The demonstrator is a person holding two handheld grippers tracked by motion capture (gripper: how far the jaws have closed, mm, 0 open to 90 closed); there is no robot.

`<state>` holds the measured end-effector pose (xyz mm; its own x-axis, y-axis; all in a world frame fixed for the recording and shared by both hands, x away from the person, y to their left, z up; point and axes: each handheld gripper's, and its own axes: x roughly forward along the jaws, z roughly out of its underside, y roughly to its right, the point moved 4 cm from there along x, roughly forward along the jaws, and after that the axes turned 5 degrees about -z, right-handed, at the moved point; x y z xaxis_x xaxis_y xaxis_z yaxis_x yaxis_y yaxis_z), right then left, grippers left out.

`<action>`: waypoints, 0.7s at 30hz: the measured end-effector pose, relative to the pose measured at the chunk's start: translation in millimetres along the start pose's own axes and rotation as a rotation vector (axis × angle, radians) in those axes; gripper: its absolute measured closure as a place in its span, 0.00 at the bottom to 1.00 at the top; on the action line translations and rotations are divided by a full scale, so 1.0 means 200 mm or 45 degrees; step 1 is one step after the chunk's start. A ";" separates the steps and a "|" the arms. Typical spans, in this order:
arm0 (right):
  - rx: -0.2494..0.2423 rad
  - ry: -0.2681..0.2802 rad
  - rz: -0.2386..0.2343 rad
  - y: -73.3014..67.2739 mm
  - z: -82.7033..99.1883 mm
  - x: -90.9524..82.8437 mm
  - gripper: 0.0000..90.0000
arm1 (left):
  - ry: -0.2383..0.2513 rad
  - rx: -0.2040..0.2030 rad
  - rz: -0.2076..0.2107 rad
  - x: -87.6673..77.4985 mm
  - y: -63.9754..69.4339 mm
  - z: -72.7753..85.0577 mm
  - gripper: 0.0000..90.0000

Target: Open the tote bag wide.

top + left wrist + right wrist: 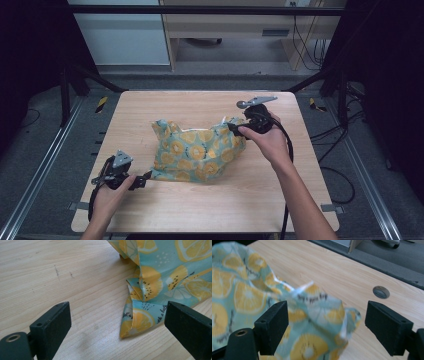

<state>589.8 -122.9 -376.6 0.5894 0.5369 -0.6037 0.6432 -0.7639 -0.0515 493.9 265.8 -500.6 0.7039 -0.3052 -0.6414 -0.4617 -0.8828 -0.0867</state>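
A teal cloth [197,150] printed with yellow lemon slices lies rumpled in the middle of the wooden table [165,107]. My left gripper [142,181] sits low at the cloth's near-left corner. In the left gripper view, that folded corner [136,320] lies on the wood between the wide-open jaws of the left gripper [117,315], nearer the right one, and neither pad touches it. My right gripper [235,127] is at the cloth's far-right corner. In the right gripper view, a raised, blurred bunch of cloth [317,312] stands between the spread jaws of the right gripper [327,311], with gaps on both sides.
A round grey grommet [381,292] is set in the tabletop near the far edge. Bare wood surrounds the cloth on all sides. Metal rails [40,165] run along the floor beside the table, and cables [345,175] trail at the right.
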 end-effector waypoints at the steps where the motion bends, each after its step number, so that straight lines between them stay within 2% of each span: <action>1: 0.006 0.001 -0.002 0.00 -0.02 0.02 0.21 | -0.002 0.004 0.000 0.00 0.00 0.00 0.07; 7: 0.038 -0.009 0.010 0.01 -0.09 0.11 0.18 | -0.001 0.011 0.002 0.00 0.00 0.00 0.07; 11: 0.026 -0.073 0.013 0.00 -0.08 0.17 0.19 | 0.001 0.013 0.005 0.00 0.01 -0.01 0.07; 13: 0.018 -0.125 0.009 -0.01 -0.05 0.20 0.32 | 0.003 0.012 0.006 0.00 0.01 -0.01 0.07; 15: -0.006 -0.162 -0.013 -0.02 -0.03 0.22 0.58 | 0.003 0.009 0.007 0.00 0.01 -0.01 0.07; 18: -0.046 -0.161 -0.042 -0.04 -0.02 0.21 0.88 | 0.011 0.009 0.002 0.00 0.00 -0.01 0.07; 20: -0.057 -0.137 -0.067 -0.05 -0.02 0.20 0.98 | 0.010 0.007 0.001 0.00 0.00 -0.01 0.07; 21: -0.064 -0.130 -0.074 -0.06 -0.02 0.19 0.99 | 0.007 0.007 0.003 0.00 0.00 -0.01 0.07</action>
<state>607.1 -91.8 -395.7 0.4994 0.5382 -0.6789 0.6998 -0.7125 -0.0501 494.4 264.6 -499.1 0.7060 -0.3090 -0.6373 -0.4660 -0.8802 -0.0895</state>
